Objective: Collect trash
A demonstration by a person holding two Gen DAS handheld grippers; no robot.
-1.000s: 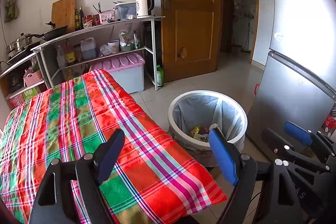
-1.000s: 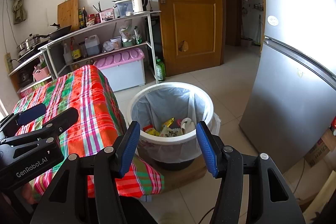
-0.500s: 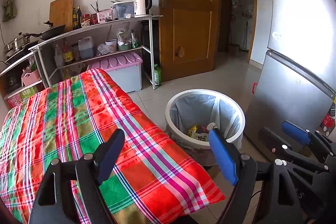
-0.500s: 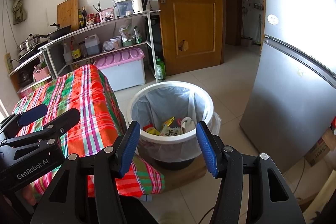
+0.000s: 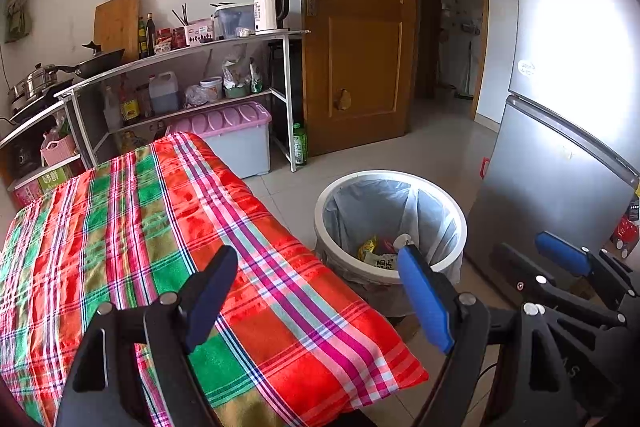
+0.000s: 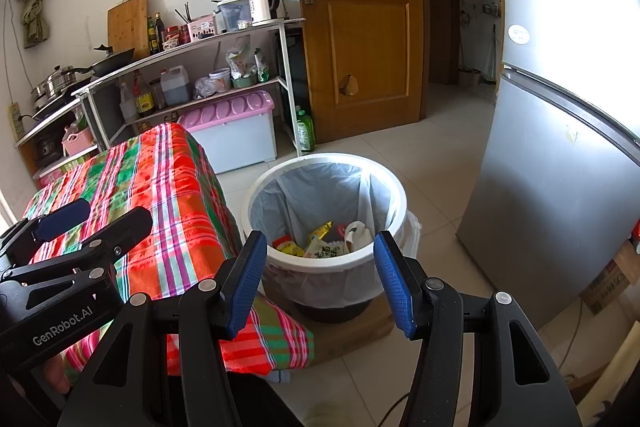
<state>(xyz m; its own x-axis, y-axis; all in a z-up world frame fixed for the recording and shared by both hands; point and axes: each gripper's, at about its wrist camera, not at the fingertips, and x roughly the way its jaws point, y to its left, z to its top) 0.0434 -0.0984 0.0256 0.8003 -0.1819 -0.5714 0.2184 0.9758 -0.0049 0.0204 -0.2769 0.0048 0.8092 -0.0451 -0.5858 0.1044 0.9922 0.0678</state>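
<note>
Shelving along the far wall at left, loaded with pots, a wok, bottles, a cutting board and a kettle; pink-lidded storage box on the floor beneath its right end. Nearer, desk under a red, green and pink plaid cloth, bare on top. Left gripper over the desk's near right corner, jaws spread wide, nothing between the blue pads. Just off the desk's right edge, on the floor, white trash bin with a pale liner, raised on a flat cardboard piece. Trash already inside at the bottom: yellow and red wrappers, a printed packet, a white crumpled item. Right gripper short of the bin's near rim, likewise wide open and empty. Green bottle standing by the shelving's right leg, behind the bin. Wooden door shut beyond it, open doorway further right. Grey fridge close on the bin's right side, narrowing the floor there.
</note>
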